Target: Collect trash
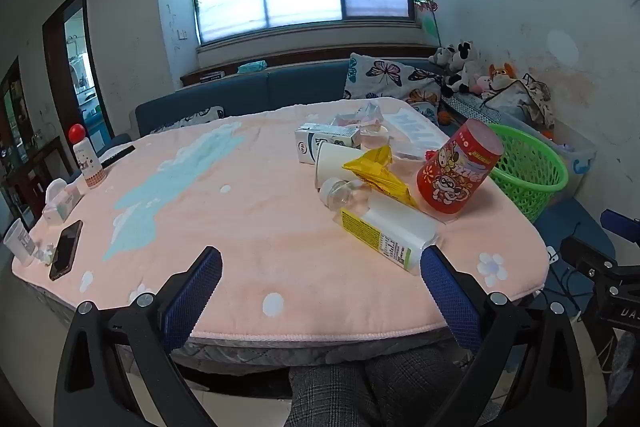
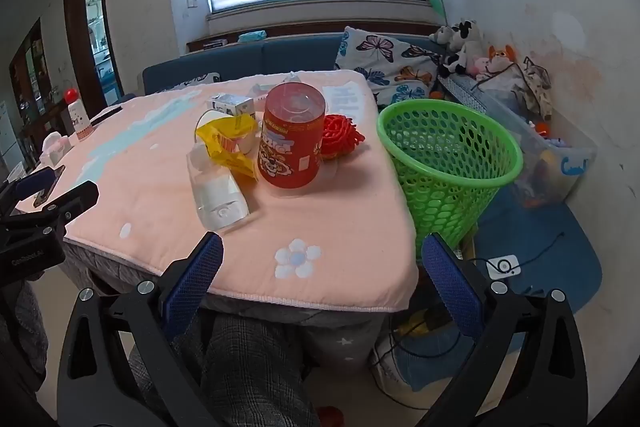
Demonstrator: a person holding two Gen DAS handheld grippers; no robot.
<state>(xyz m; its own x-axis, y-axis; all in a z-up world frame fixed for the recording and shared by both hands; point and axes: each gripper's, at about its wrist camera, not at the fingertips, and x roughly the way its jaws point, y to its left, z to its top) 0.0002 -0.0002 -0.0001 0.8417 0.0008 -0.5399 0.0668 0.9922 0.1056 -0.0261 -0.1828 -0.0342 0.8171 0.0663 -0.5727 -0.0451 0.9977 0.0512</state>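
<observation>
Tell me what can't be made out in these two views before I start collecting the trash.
- Green basket bottom: right wrist view, the table edge hides it; left wrist view, the red canister covers part of it.
- Paper cup: both views, mostly behind the yellow wrapper.
- Carton print: too small to read.

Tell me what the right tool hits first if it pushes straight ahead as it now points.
Probably the pink table cover, near its flower print. The right tool is open and angled down at bare cloth between the clear bottle and green basket; depth is uncertain.
</observation>
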